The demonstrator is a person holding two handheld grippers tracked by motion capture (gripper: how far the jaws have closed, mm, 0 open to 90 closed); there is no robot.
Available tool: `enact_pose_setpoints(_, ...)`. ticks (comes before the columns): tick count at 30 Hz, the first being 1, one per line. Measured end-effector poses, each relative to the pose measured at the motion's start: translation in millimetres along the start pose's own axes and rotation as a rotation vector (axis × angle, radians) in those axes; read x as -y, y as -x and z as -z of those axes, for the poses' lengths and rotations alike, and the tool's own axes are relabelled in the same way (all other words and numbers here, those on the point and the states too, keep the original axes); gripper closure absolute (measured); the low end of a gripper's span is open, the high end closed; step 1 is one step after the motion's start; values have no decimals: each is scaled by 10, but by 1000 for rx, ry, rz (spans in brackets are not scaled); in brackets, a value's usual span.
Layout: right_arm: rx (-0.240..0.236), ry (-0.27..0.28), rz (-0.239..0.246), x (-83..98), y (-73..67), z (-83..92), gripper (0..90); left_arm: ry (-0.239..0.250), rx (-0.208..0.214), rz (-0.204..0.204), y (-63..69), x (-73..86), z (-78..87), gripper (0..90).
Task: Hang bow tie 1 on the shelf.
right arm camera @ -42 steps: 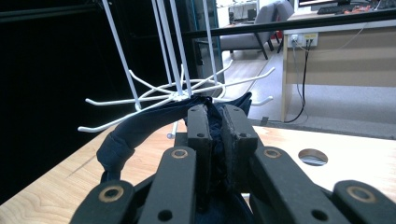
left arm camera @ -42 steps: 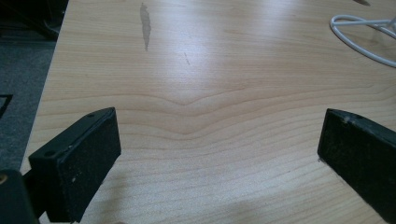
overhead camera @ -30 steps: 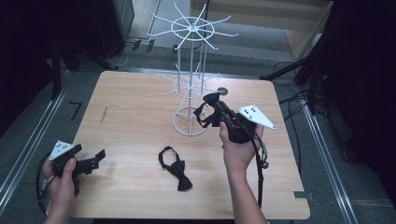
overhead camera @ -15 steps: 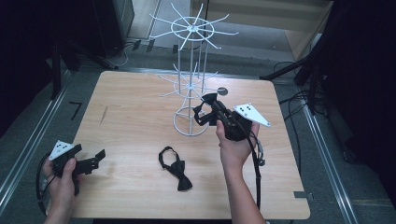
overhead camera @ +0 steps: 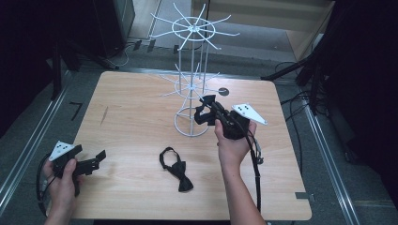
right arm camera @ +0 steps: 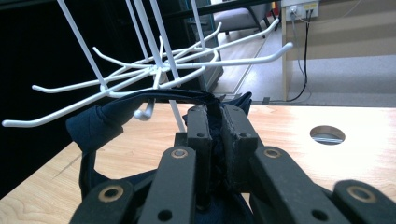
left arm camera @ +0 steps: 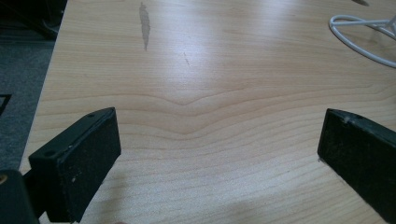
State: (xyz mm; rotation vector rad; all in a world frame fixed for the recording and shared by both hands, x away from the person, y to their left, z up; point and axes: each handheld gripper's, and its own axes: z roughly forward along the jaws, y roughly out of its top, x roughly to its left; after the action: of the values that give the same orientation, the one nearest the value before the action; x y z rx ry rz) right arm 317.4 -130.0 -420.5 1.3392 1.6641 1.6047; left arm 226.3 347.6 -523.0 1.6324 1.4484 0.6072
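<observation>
Wood-grain table, white wire rack, dark surrounding room

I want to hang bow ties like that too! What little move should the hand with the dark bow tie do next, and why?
Probably nudge the right gripper a little further along, so the strap of the dark bow tie slides over a hook tip on the white rack. The jaws are shut on the tie, and its strap loop lies right by that tip.

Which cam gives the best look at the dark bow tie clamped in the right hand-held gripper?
The right gripper view: the clamped bow tie sits close up between the shut jaws of the right hand-held gripper, its strap over a hook of the white rack. The high view shows it as a small dark shape at the jaws.
</observation>
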Motion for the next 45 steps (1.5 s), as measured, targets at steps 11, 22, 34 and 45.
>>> enact_pose_setpoints(11,17,-11,-27,90,42,-140,833,-1,1,0,-2,0,-1,0)
enact_pose_setpoints(22,-26,-9,-75,180,99,-248,823,-1,2,-2,-2,0,1,0)
enact_pose_setpoints(34,-53,-28,-31,280,136,-264,785,-2,3,-1,-1,-1,-1,0)
enact_pose_setpoints(45,-34,-27,-8,356,174,-239,606,-2,3,-3,-1,-1,-1,0)
